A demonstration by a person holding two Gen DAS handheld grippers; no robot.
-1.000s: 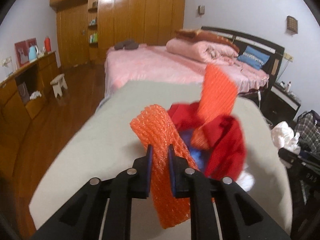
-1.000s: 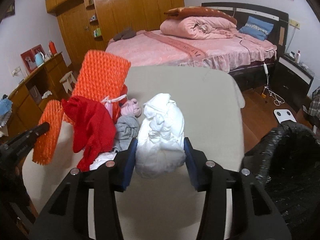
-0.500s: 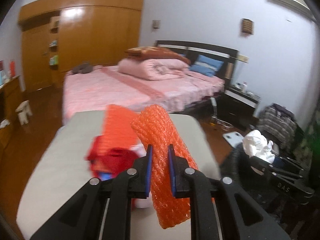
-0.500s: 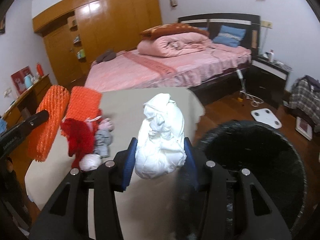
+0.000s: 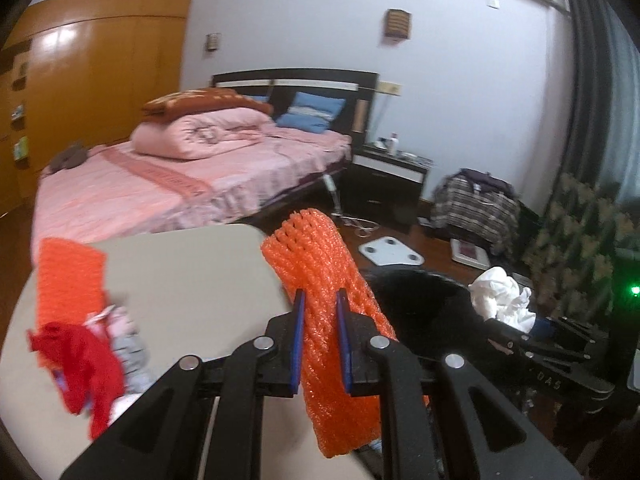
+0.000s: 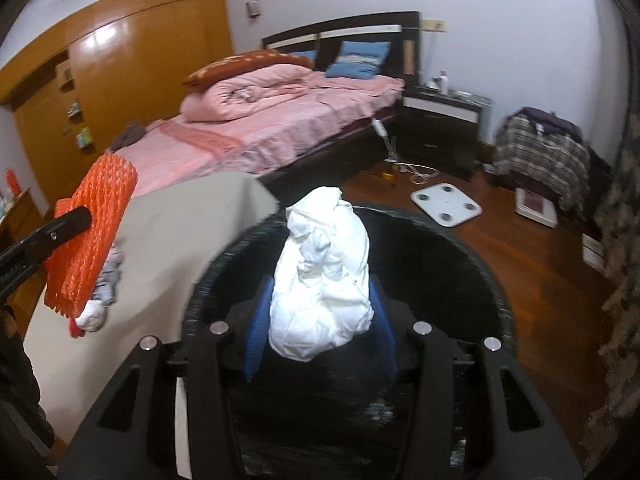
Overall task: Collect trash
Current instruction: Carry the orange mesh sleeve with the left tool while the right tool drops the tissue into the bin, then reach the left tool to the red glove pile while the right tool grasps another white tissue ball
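in the last second i have swung both grippers away from the table to the black bin — a moment ago the bin was only at the edge of the right view, now its mouth lies directly under my right gripper. its fingers are about half open and pinch the white crumpled wad above the opening, so i judge that this piece is ready to be dropped. my left gripper is nearly closed on the orange foam net near the bin rim — the other orange net and the red cloth remain on the table.
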